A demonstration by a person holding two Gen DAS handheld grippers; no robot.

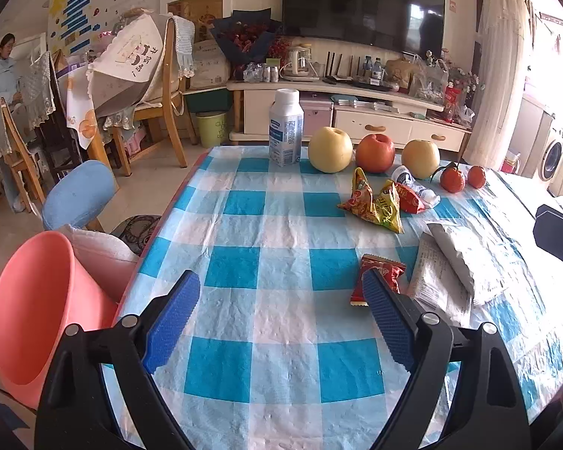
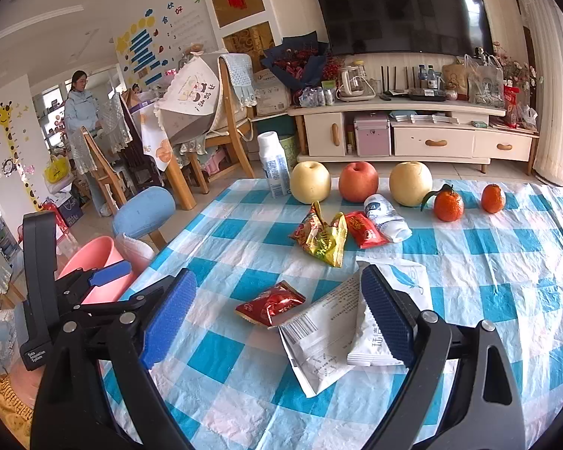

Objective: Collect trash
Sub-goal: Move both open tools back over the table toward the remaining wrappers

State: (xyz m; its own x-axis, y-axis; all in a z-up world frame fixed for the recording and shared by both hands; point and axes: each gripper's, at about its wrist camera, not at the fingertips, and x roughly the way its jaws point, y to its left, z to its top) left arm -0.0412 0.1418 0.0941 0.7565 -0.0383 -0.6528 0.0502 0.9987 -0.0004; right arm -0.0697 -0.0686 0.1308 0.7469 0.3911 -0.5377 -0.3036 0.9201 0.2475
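- Left claw [image 1: 281,322]: spread wide, nothing pinched; seen low centre of the left wrist view, hovering over the checked surface [image 1: 244,225].
- Right claw [image 2: 277,322]: spread wide, nothing pinched; low centre of the right wrist view.
- Small red wrapper [image 1: 375,281]: lying flat on the surface, partly hidden behind the left claw's right finger; in the right wrist view it is seen at frame centre, between the right claw's fingers but untouched.
- White packet [image 2: 330,337]: just beside the red wrapper, one corner overlapping it; partly covered by the right claw's right finger. Contact cannot be told.
- Red-yellow snack bags [image 2: 322,236], a second red wrapper [image 2: 364,228] and a crushed white bottle [image 2: 386,217]: clustered upper centre, in front of the fruit row.
- Pink bin [image 1: 37,300]: left edge of the frame, off the surface edge, mouth tilted toward the camera.
- Upright white bottle [image 1: 286,127]: at the far edge, left of the fruit.
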